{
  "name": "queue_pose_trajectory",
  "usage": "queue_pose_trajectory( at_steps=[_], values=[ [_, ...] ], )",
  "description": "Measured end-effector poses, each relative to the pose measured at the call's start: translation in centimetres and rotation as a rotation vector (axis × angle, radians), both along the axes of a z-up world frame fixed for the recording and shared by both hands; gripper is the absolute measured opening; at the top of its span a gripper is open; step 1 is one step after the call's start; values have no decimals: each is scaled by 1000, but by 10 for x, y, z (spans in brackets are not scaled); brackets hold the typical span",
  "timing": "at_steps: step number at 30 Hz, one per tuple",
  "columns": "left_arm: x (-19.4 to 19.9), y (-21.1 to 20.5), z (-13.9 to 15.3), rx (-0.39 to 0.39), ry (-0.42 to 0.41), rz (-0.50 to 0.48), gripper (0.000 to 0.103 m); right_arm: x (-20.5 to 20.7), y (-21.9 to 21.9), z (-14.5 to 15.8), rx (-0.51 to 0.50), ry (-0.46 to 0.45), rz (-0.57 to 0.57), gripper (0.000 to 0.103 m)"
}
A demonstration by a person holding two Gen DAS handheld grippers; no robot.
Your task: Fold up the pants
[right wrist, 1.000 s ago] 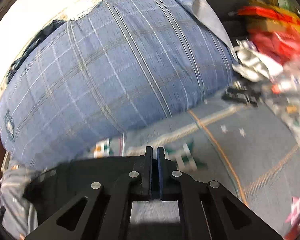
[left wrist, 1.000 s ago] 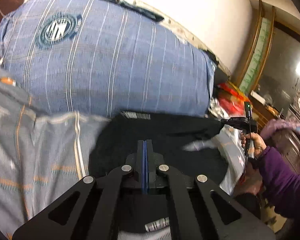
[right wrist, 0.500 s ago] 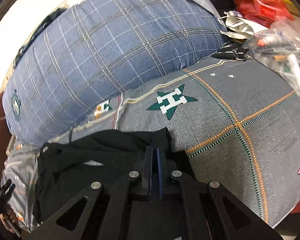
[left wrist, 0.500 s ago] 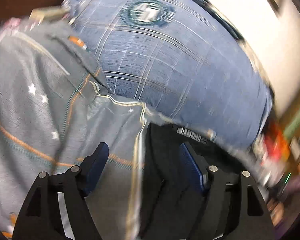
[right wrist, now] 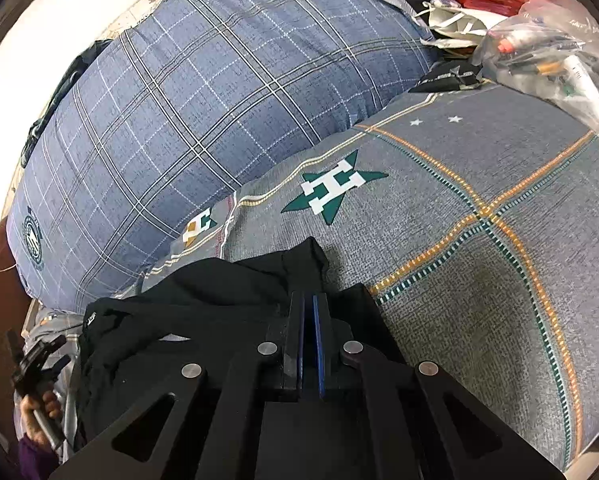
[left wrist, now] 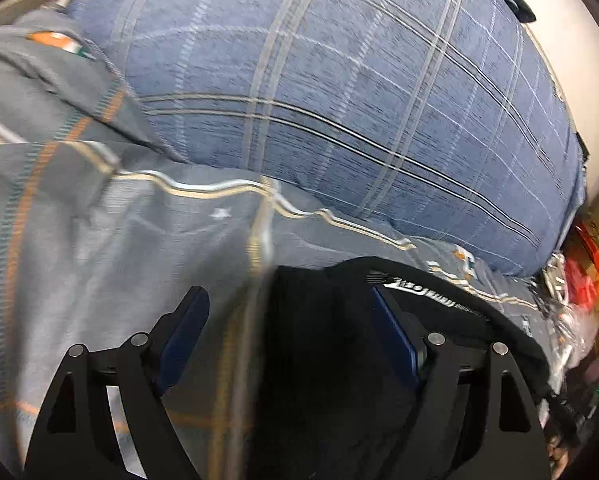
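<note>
The black pants lie bunched on the grey patterned bedspread. My right gripper is shut on a fold of the pants near their right edge. In the left wrist view the pants lie under and between my fingers, with a white printed waistband label at their far edge. My left gripper is open and empty, its jaws wide apart over the left edge of the pants. The left gripper also shows in the right wrist view, held in a hand.
A large blue plaid pillow lies against the wall behind the pants; it also fills the back of the right wrist view. Plastic bags and red packaging are piled at the bed's far right.
My left gripper has opened and let go of the pants, then swung left over the bedspread. My right gripper stays shut on the pants, now laid down on the bed.
</note>
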State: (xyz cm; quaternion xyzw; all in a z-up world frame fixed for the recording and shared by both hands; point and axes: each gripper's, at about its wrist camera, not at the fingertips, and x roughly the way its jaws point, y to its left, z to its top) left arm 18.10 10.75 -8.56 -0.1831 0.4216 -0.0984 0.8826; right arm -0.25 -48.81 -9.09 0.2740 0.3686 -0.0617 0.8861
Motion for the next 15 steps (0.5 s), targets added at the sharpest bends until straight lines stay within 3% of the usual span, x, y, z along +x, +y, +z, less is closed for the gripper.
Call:
queue_pose_trajectory(
  at_steps=[2,5,8,9,10,15],
  values=[
    [-1,-11,-2,5,-30,-52,82,2,1,-3,-7,12,6,4],
    [-4,-28,-4,79,-62,-114,82,8,3,-8,-18,29,14,4],
    [-2,-31,-6,82,-77,-134,82,12,5,-10,-22,30,13,4],
    [-1,-30,-7,76,-75,-140,77,13,7,-10,-28,32,13,4],
    [-2,-28,-7,70,-84,-146,61,13,8,-10,-37,34,12,4],
    [1,-25,-10,82,-96,-181,10,13,11,-11,-50,33,10,4]
  ],
)
